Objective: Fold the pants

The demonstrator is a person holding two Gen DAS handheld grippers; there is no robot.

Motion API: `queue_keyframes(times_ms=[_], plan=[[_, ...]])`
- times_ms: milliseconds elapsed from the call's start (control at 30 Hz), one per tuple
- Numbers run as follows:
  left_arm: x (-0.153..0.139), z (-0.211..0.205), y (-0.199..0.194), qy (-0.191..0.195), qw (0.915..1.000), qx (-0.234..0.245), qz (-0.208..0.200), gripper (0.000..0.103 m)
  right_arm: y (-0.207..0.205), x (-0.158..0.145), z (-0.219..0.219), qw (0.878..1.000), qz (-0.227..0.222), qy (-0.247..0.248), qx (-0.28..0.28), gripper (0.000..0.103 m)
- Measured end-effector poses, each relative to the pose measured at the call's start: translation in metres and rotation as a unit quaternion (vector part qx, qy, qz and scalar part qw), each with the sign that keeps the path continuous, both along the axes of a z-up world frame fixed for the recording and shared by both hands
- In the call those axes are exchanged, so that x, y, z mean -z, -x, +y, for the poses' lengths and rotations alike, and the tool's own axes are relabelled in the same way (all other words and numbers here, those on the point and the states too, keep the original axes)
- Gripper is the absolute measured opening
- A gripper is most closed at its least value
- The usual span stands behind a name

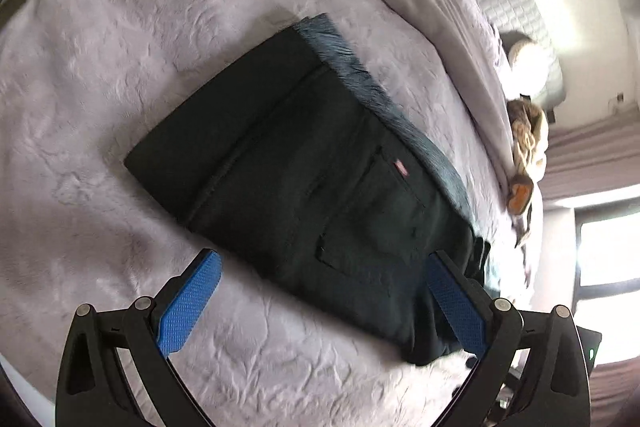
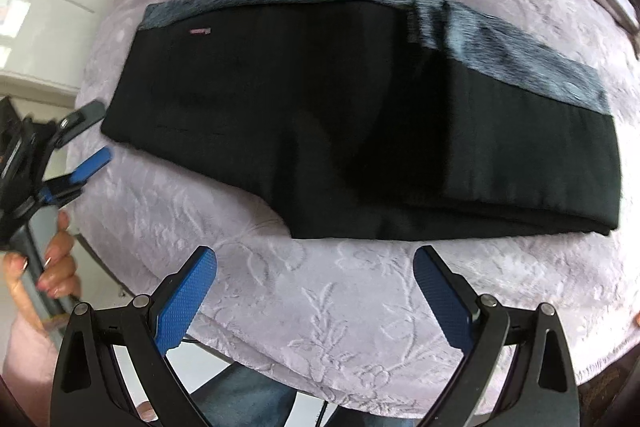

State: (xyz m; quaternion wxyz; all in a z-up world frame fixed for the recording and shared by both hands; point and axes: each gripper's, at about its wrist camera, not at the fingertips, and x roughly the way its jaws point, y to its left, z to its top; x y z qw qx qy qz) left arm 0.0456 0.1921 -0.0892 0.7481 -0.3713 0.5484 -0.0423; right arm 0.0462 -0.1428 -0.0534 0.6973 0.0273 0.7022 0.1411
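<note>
- My left claw point(image 1: 320, 301) is released, hovering over the near end of the pants point(image 1: 304, 163), gripping nothing.
- My right claw point(image 2: 316, 291) is also spread wide and empty, just short of the pants' near edge.
- The black pants lie flat on the bed point(image 1: 120, 27), on a lilac embossed cover, legs stacked, a fuzzy grey lining showing along the far edge.
- A back pocket point(image 1: 372, 211) with a small red tag faces up.
- I judge the lengthwise fold done; the crosswise folds may remain.
- A hand point(image 2: 52, 259) at the left holds the other tool.
</note>
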Motion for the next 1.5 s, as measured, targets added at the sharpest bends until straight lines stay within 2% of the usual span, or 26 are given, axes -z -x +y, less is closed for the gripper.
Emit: queue_keyframes(times_ms=[67,167,267,367,467,533,633,700,733,800,833,867,900,933,1000,1067,1100,1133,1233,1367,1500], plan=[[0.013,0.004,-0.002,0.023,0.9996,-0.015,0.001,0.103,0.001,0.002,0.007,1.0,-0.003,-0.01,-0.016,0.099],[0.027,0.007,-0.002,0.038,0.999,-0.024,0.001,0.103,0.002,0.007,0.017,0.999,0.0,-0.017,-0.037,0.099],[0.032,0.006,-0.009,0.031,0.9992,-0.025,0.001,0.103,0.003,0.012,0.023,0.999,0.002,-0.022,-0.047,0.099],[0.026,0.002,-0.016,0.018,0.9993,-0.031,0.006,0.103,0.002,0.015,0.025,0.998,0.007,-0.03,-0.046,0.099],[0.0,-0.007,-0.019,-0.007,0.9991,-0.018,-0.039,0.103,-0.003,0.01,0.022,0.998,-0.001,-0.041,-0.039,0.099],[-0.004,-0.014,-0.024,-0.027,0.9984,-0.006,-0.049,0.103,-0.008,0.004,0.02,0.998,-0.012,-0.049,-0.036,0.099],[0.025,-0.009,-0.033,-0.04,0.9991,-0.005,0.01,0.102,-0.017,-0.002,0.014,0.998,-0.025,-0.053,-0.033,0.099],[0.038,-0.006,-0.036,-0.049,0.9978,-0.025,0.036,0.084,-0.029,-0.006,0.011,0.998,-0.031,-0.057,-0.025,0.099],[0.036,-0.004,-0.036,-0.062,0.9968,-0.035,0.037,0.079,-0.034,-0.008,0.009,0.997,-0.034,-0.059,-0.022,0.099],[0.029,-0.006,-0.036,-0.099,0.9941,-0.033,0.027,0.046,-0.051,-0.015,0.008,0.997,-0.043,-0.067,-0.018,0.099],[0.023,-0.011,-0.037,-0.126,0.9917,-0.017,0.017,0.043,-0.061,-0.019,0.01,0.996,-0.047,-0.074,-0.018,0.099],[0.015,-0.02,-0.038,-0.163,0.9866,0.001,0.007,0.04,-0.07,-0.023,0.012,0.995,-0.051,-0.08,-0.019,0.099],[0.007,-0.032,-0.038,-0.208,0.9779,0.022,-0.007,0.039,-0.078,-0.026,0.015,0.995,-0.054,-0.084,-0.019,0.099],[-0.001,-0.048,-0.037,-0.265,0.9627,0.048,-0.026,0.039,-0.085,-0.03,0.019,0.994,-0.056,-0.089,-0.021,0.099],[-0.01,-0.082,-0.03,-0.381,0.9168,0.102,-0.064,0.038,-0.107,-0.041,0.033,0.992,-0.054,-0.112,-0.029,0.099],[-0.009,-0.099,-0.025,-0.436,0.8873,0.13,-0.077,0.038,-0.127,-0.052,0.058,0.989,-0.041,-0.13,-0.052,0.099],[-0.008,-0.105,-0.024,-0.449,0.8795,0.138,-0.08,0.038,-0.134,-0.055,0.071,0.988,-0.035,-0.135,-0.063,0.099],[-0.007,-0.104,-0.021,-0.455,0.875,0.142,-0.082,0.038,-0.14,-0.059,0.082,0.987,-0.027,-0.141,-0.077,0.099],[-0.007,-0.103,-0.02,-0.456,0.8735,0.148,-0.087,0.038,-0.161,-0.057,0.134,0.983,0.014,-0.128,-0.133,0.099],[-0.009,-0.11,-0.02,-0.468,0.8661,0.153,-0.089,0.038,-0.167,-0.039,0.212,0.967,0.077,-0.119,-0.21,0.099],[-0.011,-0.11,-0.023,-0.463,0.8695,0.149,-0.088,0.038,-0.158,-0.01,0.264,0.952,0.136,-0.087,-0.261,0.099]])
